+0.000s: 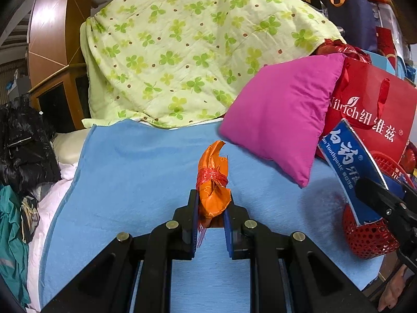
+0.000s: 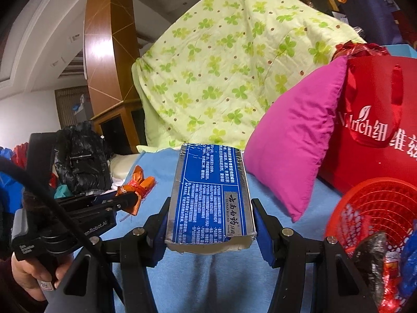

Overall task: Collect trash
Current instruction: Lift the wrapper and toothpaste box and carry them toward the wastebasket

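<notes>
So you've got the orange wrapper [image 1: 214, 182] pinched in your left gripper [image 1: 211, 208], jaws nearly closed on its lower half, with the twisted top and its red tie sticking out past the fingertips. It's lifted off the blue blanket [image 1: 146, 161] underneath. Your right gripper [image 2: 211, 216] is clamped on the blue toothpaste box [image 2: 211, 190], pads squeezing both long sides at a moderate width, the torn open end facing back toward you. From the left wrist camera that box sits off to the right and slightly ahead, over the red mesh basket [image 1: 367, 237]. In the right wrist view the basket is just right of the gripper, and it's already got some crumpled wrappers in it. Ahead and right of both grippers there's the magenta pillow [image 1: 281, 114] leaning on a red shopping bag [image 1: 370, 114], with the clover quilt [image 1: 187, 52] piled up behind. A black jacket [image 1: 23, 143] lies far left.
</notes>
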